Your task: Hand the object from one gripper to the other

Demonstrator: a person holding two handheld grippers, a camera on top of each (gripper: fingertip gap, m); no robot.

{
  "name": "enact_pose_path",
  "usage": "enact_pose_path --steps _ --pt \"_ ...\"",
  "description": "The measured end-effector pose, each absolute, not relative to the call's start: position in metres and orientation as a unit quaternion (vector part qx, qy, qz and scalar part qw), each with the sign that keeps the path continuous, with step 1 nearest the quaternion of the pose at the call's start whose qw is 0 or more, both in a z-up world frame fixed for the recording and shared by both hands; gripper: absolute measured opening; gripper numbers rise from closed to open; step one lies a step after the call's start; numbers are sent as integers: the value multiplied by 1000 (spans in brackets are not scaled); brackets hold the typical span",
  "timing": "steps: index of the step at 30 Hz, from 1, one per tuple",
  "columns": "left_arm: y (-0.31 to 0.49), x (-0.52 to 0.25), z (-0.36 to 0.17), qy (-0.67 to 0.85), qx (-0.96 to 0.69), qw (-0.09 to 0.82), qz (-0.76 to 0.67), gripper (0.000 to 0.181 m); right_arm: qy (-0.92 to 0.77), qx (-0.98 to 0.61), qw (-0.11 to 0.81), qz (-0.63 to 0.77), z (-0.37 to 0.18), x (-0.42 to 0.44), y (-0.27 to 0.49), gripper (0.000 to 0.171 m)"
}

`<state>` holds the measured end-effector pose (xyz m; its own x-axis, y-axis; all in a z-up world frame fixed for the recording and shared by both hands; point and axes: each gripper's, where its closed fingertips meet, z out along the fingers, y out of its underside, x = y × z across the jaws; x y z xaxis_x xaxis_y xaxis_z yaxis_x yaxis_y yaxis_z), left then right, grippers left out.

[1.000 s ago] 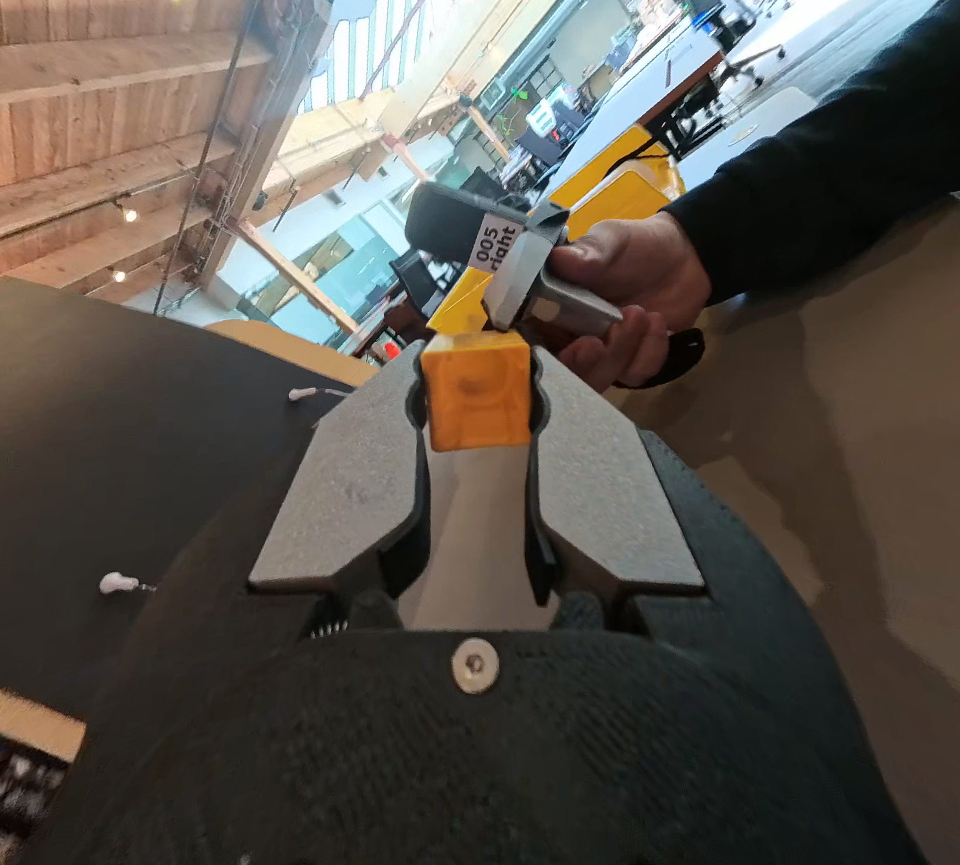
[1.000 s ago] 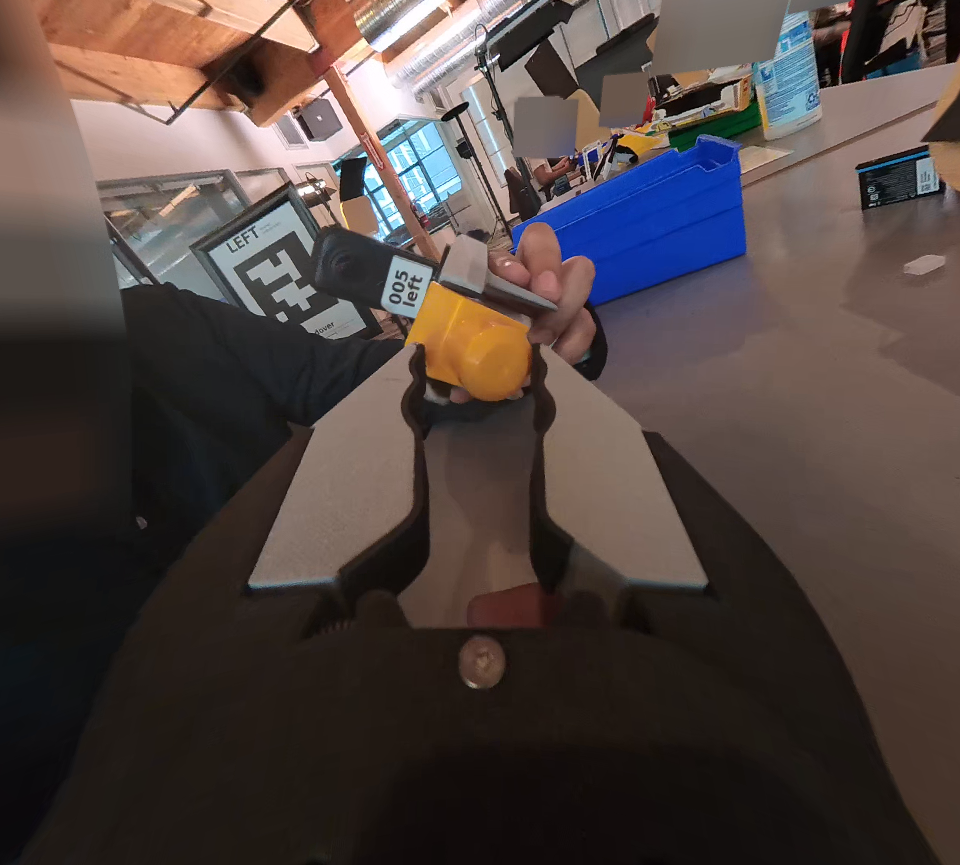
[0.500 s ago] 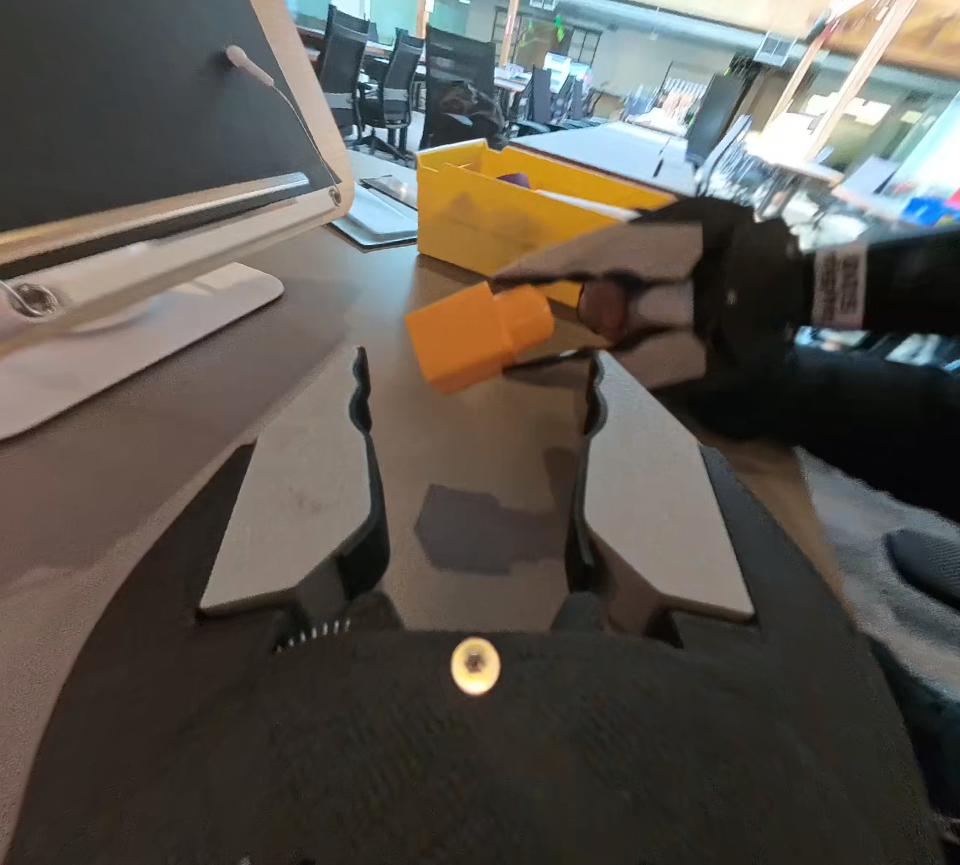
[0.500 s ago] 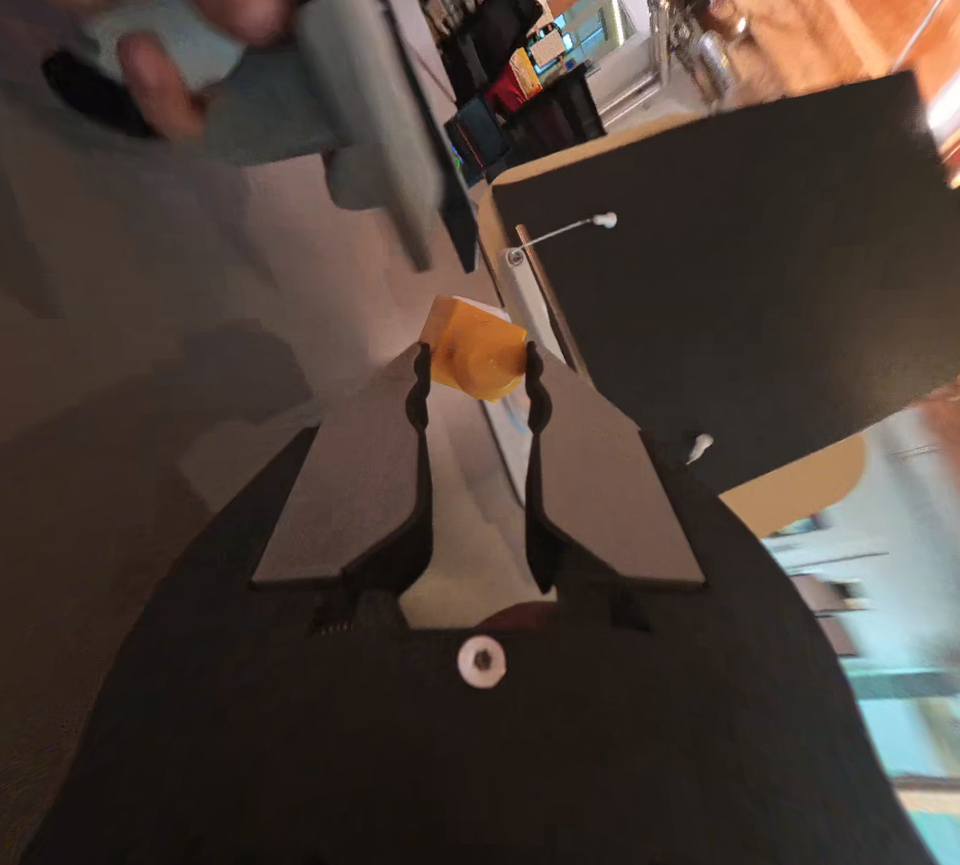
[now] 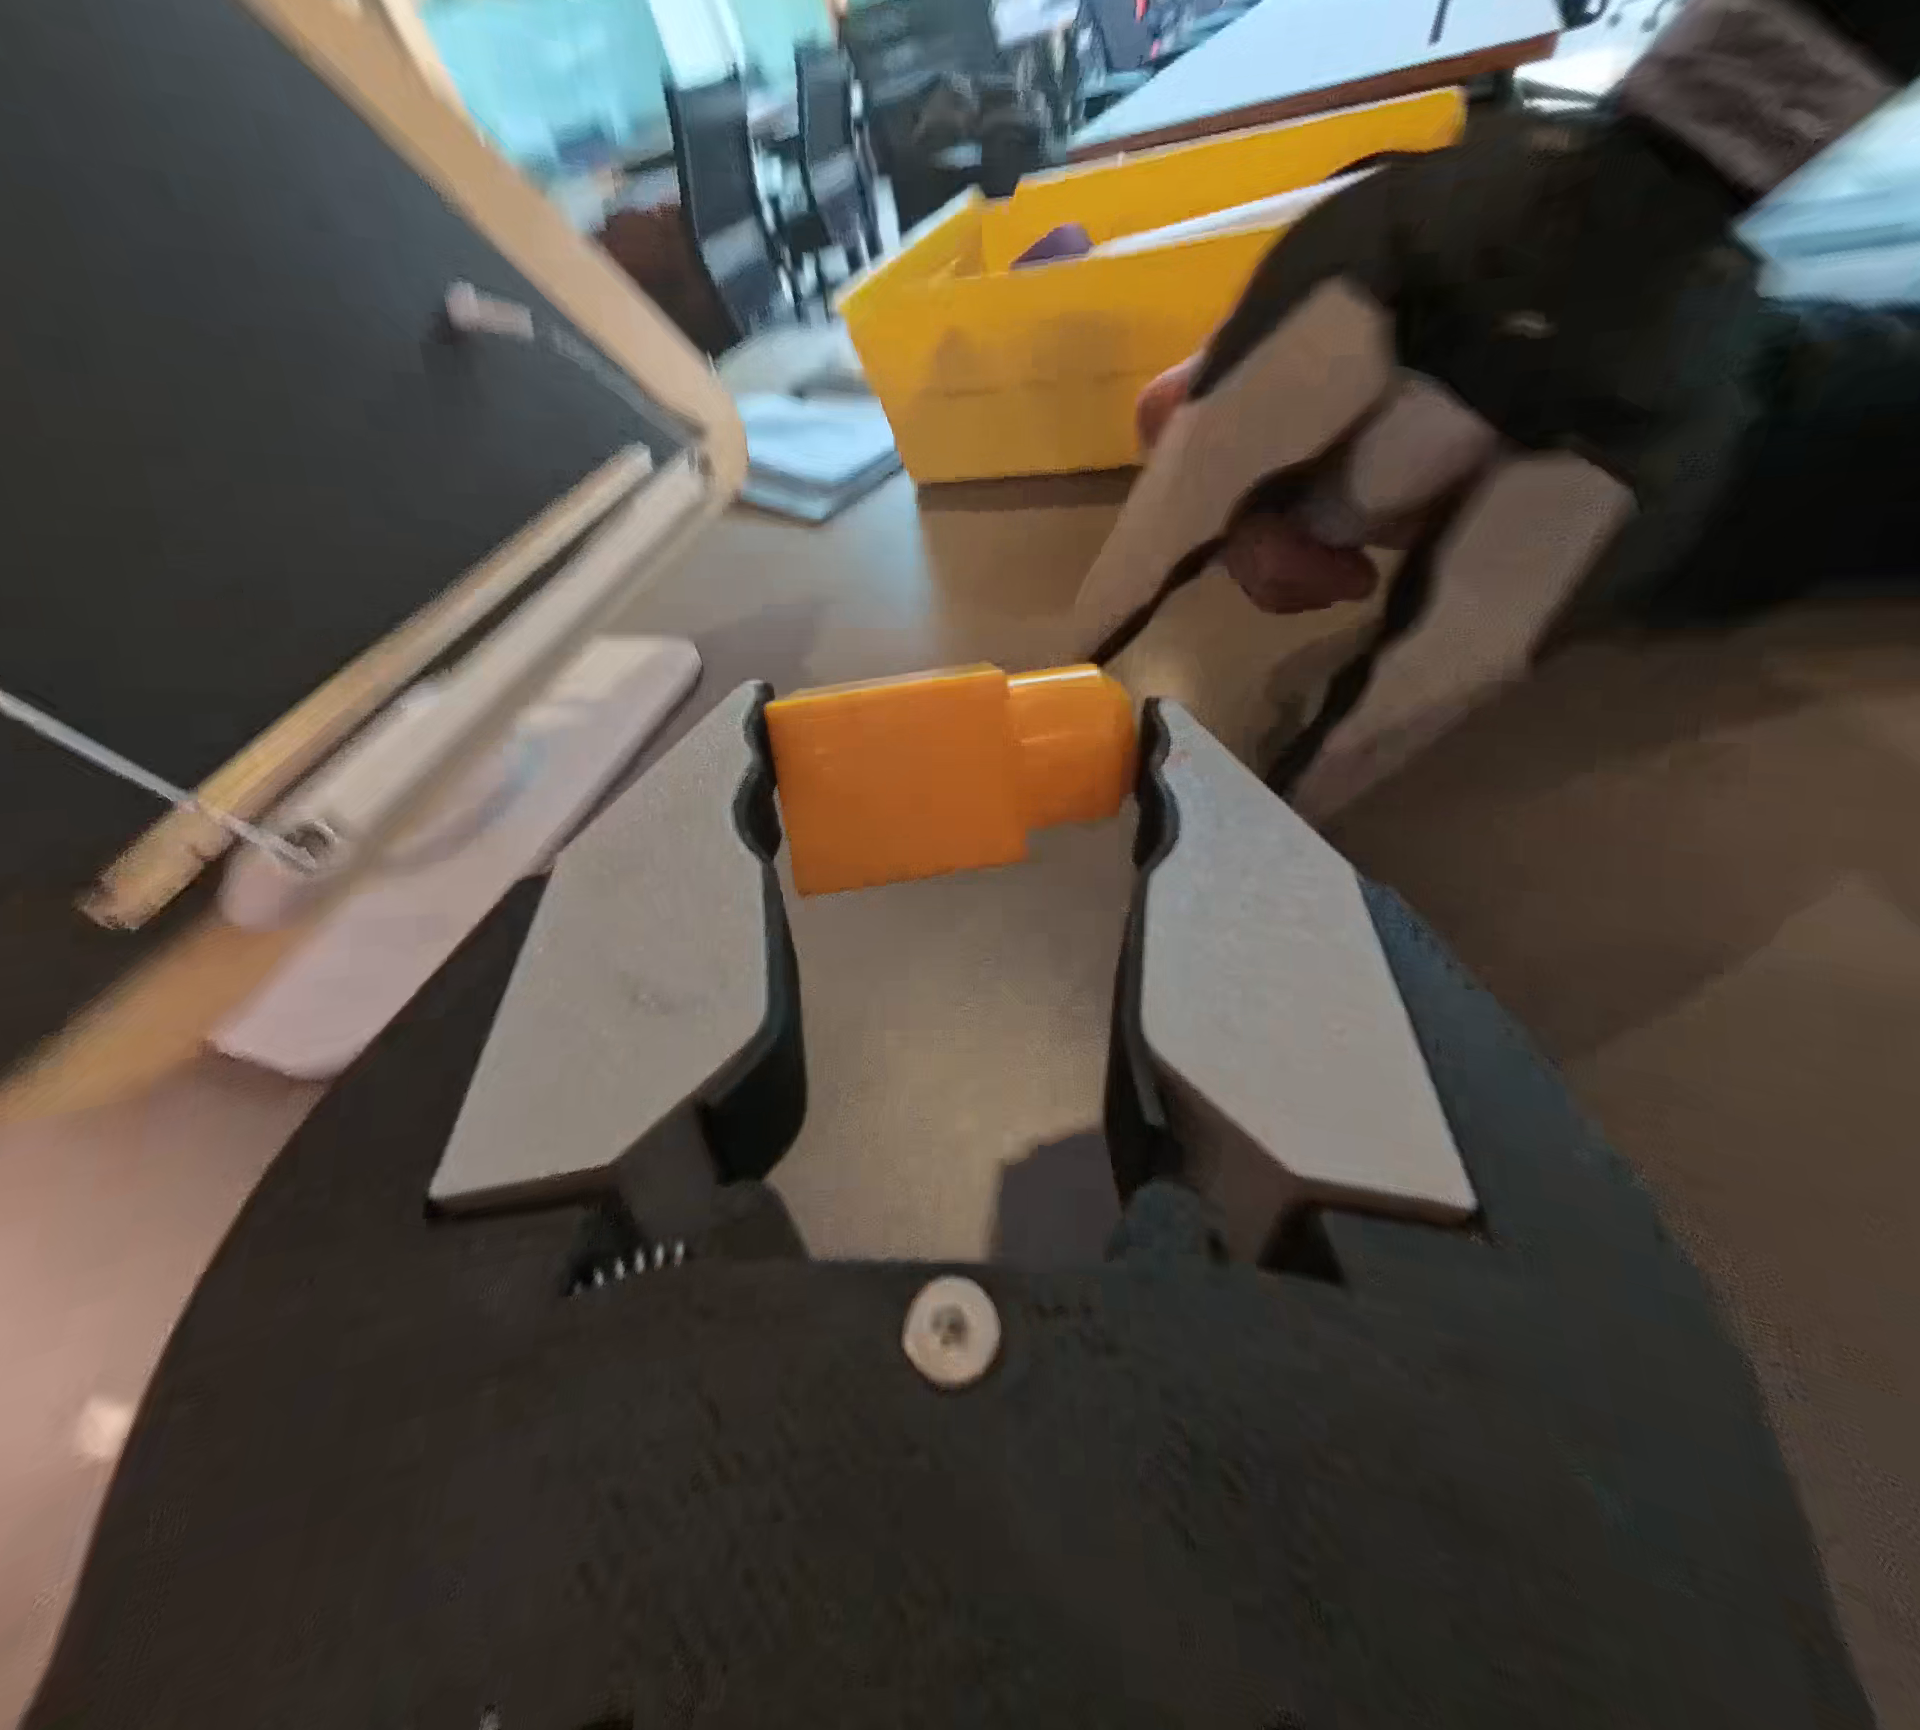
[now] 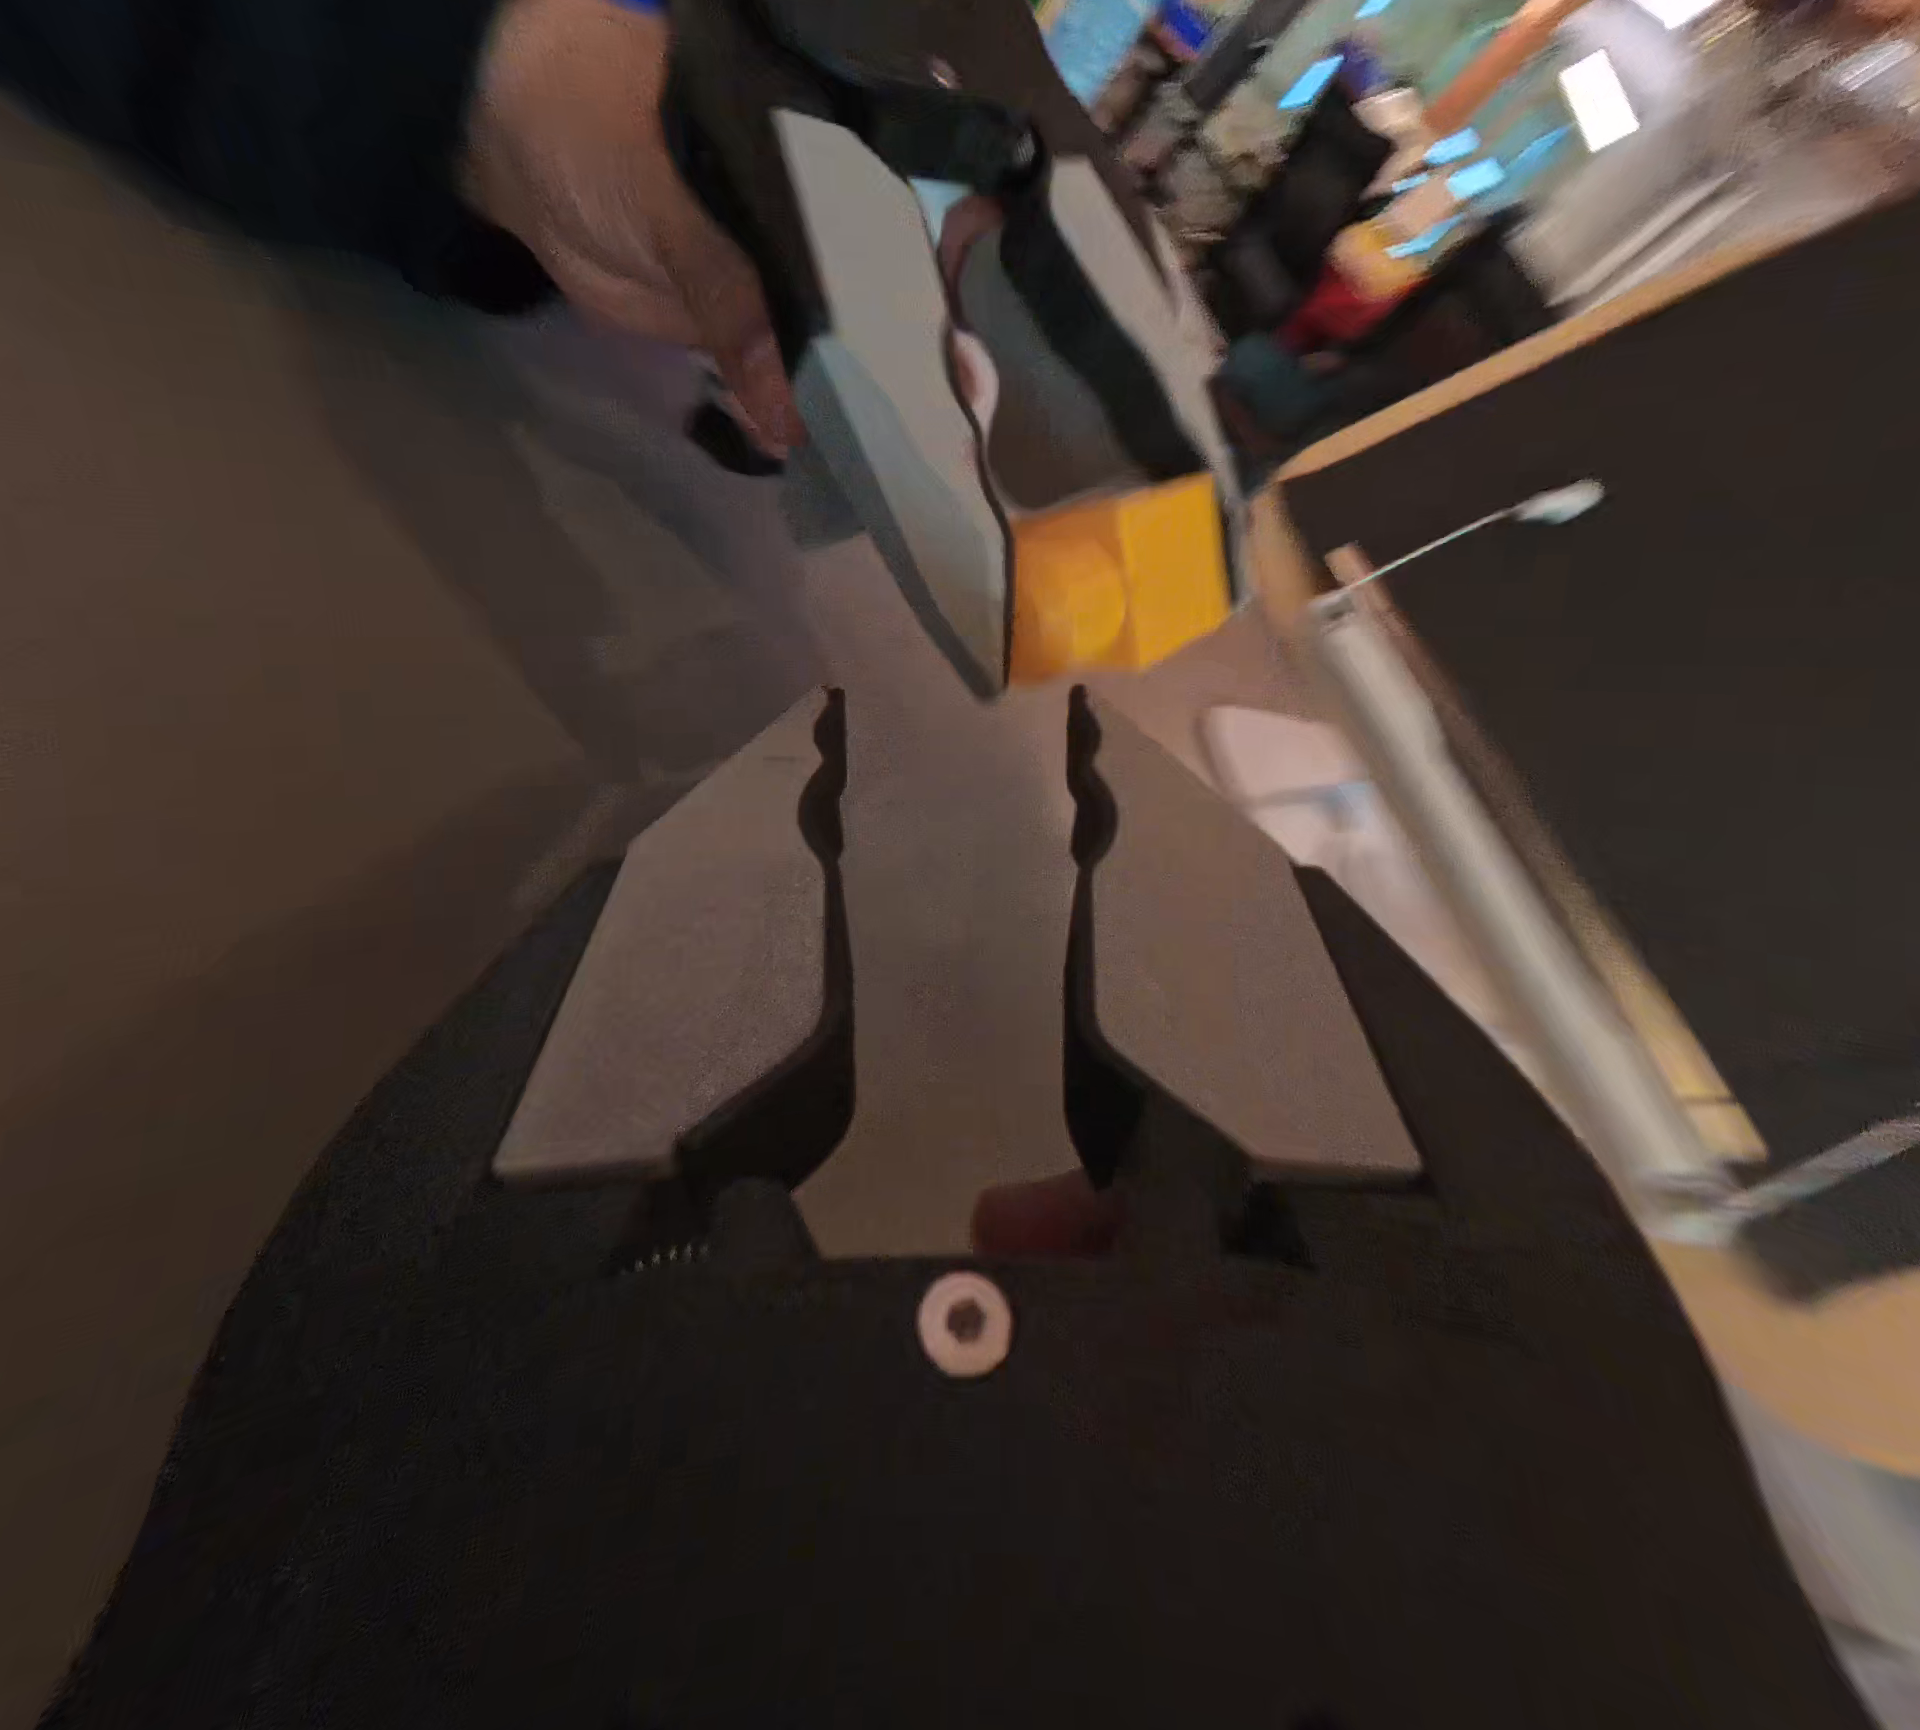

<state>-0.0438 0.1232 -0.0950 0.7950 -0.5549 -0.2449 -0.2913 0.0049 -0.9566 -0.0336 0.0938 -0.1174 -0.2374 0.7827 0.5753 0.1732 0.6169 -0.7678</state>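
An orange block with a round stub at one end sits lengthwise between the fingertips of my left gripper, which is shut on it above the brown table. My right gripper is open and empty, and its grey fingers show just beyond and to the right of the block. In the right wrist view my right gripper has an empty gap between its tips. Just ahead of it, the left gripper's fingers clamp the orange block.
A yellow bin stands on the table behind the grippers. A black board on a stand with a white base leans at the left. A person's hand holds the left gripper.
Half a second ago the right gripper held the block and the left was open. Now the left gripper has closed on the block lengthwise, and the right has let go and drawn back.
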Motion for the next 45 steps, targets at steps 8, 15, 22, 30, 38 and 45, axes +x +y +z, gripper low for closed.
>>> enact_pose_path --steps 8,15,22,30,38,45 --pt "111 -16 -89 477 -542 661 203 69 -585 -447 308 602 -81 -21 101 39" --pt "139 2 -90 434 -555 653 278 67 -632 -491 328 502 -113 -35 108 32" --pt "137 -23 -109 362 -666 630 165 62 -571 -575 525 263 -27 46 208 32" --pt "118 12 -90 291 -686 645 -170 73 -499 -776 386 4 -54 233 368 33" --pt "99 -16 -32 137 -579 642 -483 71 -488 -776 399 -21 -64 207 348 80" --pt "120 -42 -43 49 -607 618 -497 71 -540 -666 428 287 -8 70 199 79"
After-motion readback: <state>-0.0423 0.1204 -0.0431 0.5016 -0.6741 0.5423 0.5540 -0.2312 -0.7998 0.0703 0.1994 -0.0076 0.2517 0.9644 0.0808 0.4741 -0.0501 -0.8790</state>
